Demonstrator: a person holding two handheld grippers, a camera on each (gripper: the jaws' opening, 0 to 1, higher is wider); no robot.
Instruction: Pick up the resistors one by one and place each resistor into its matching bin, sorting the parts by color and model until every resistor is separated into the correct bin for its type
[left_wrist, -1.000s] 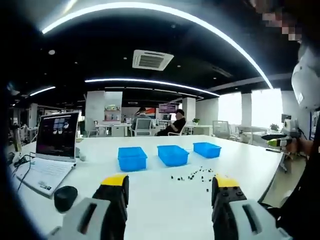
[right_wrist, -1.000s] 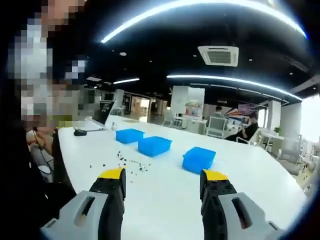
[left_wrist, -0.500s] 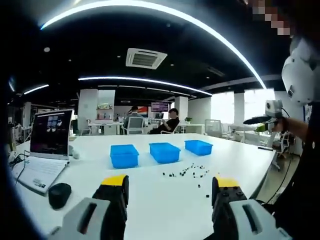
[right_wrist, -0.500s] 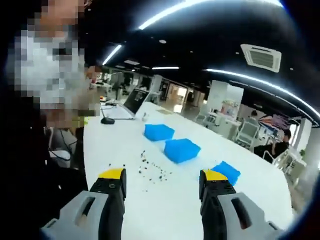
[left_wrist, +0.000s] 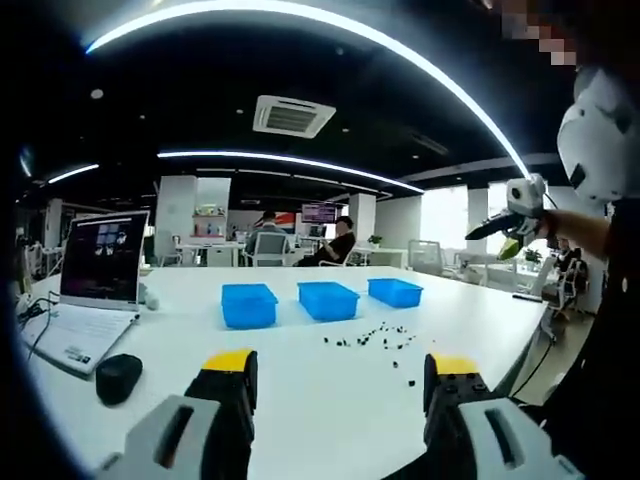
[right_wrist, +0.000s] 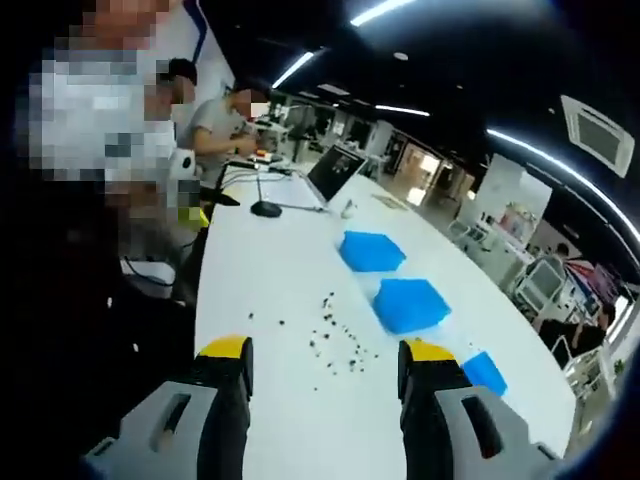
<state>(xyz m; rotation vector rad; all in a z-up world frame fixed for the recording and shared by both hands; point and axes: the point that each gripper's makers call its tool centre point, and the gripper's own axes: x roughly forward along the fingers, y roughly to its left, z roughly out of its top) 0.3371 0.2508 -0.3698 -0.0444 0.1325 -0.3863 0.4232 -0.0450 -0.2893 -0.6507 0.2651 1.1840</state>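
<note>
In the left gripper view, your left hand-held gripper (left_wrist: 340, 385) is hovering above the white surface (left_wrist: 300, 385) with its jaws standing apart and nothing between them. Going left to right, an open laptop (left_wrist: 90, 290) is sitting at the far left with a black mouse (left_wrist: 118, 378) just in front of it. Past those, three blue bins are standing in a row: the left bin (left_wrist: 248, 304), the middle bin (left_wrist: 328, 300) and the right bin (left_wrist: 395, 292). The resistors (left_wrist: 372, 338) are lying scattered as small dark specks on the surface in front of the middle and right bins, well ahead of your jaws and slightly toward the right jaw; one stray speck is lying nearer that jaw. At the right edge your right hand-held gripper (left_wrist: 512, 208) is hanging high above the surface's edge.

In the right gripper view, your right hand-held gripper (right_wrist: 325, 365) is also holding its jaws apart and empty, above the surface (right_wrist: 270, 400). The resistors (right_wrist: 335, 335) are lying just ahead, between the two jaw tips. Beyond them the nearest two bins, one (right_wrist: 372, 250) and the next (right_wrist: 410, 303), are lying to the right of the scatter, and the third bin (right_wrist: 483, 372) is sitting beside your right jaw.
</note>
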